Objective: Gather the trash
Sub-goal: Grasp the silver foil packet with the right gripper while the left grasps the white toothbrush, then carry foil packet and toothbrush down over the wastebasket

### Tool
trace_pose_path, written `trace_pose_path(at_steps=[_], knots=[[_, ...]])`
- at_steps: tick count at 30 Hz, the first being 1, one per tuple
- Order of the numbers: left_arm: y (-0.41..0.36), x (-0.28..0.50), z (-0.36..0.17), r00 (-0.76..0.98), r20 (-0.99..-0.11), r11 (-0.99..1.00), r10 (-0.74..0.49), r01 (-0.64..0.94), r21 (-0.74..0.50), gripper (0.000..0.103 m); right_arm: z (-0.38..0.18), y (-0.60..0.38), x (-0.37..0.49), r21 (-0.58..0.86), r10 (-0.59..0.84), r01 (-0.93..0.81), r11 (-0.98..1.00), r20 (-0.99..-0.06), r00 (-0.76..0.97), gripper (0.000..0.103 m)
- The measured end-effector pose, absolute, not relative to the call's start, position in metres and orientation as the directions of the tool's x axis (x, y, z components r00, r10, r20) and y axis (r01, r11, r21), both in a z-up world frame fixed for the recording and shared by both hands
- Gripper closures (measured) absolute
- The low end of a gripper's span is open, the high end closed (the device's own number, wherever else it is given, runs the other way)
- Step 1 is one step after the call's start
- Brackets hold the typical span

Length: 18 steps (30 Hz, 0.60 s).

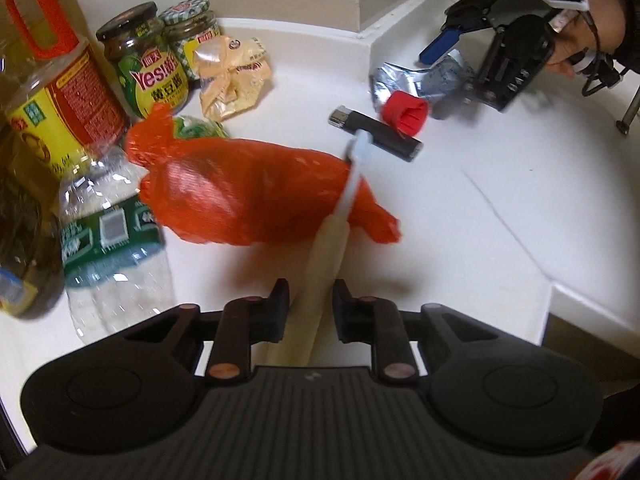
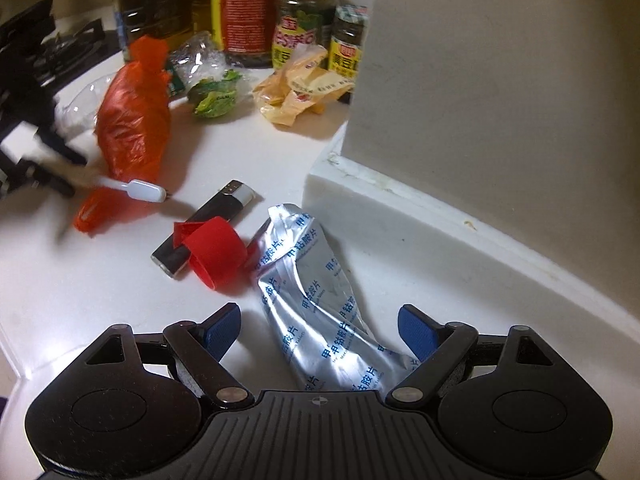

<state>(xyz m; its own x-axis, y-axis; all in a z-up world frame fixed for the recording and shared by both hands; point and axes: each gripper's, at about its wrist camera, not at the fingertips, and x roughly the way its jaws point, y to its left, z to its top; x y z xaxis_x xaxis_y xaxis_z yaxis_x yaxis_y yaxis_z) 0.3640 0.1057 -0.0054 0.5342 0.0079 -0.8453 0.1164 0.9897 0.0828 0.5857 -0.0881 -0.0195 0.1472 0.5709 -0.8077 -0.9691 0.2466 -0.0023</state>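
Left tongs clenched on toothbrush handle: light, stiff, slippery. Right tongs released, astride foil packet: light, crinkly, probably best pinched mid-body.

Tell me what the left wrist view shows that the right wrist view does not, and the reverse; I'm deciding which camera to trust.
Only the left wrist view shows the person's hand and the left gripper shut on a toothbrush handle. Only the right shows the stove and the right gripper's fingertips either side of the foil pack, not touching. Both show the orange bag, lighter, red cap and jars.
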Motion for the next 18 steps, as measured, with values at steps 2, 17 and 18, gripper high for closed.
trace_pose_path(at_steps=[2,17,18], knots=[[0.099,0.36,-0.006,0.538,-0.843,0.992,0.006,0.1,0.071,0.087,-0.017,-0.092,0.585,0.022,0.566,-0.957,0.29,-0.81,0.153,0.049],[0.065,0.35,-0.011,0.587,-0.809,0.999,0.016,0.022,0.036,0.075,-0.01,-0.177,0.5,0.135,0.571,-0.793,0.594,-0.765,0.298,0.054],[0.065,0.353,-0.011,0.591,-0.807,0.999,0.021,0.007,0.031,0.075,-0.009,-0.18,0.495,0.131,0.574,-0.788,0.601,-0.758,0.311,0.054]])
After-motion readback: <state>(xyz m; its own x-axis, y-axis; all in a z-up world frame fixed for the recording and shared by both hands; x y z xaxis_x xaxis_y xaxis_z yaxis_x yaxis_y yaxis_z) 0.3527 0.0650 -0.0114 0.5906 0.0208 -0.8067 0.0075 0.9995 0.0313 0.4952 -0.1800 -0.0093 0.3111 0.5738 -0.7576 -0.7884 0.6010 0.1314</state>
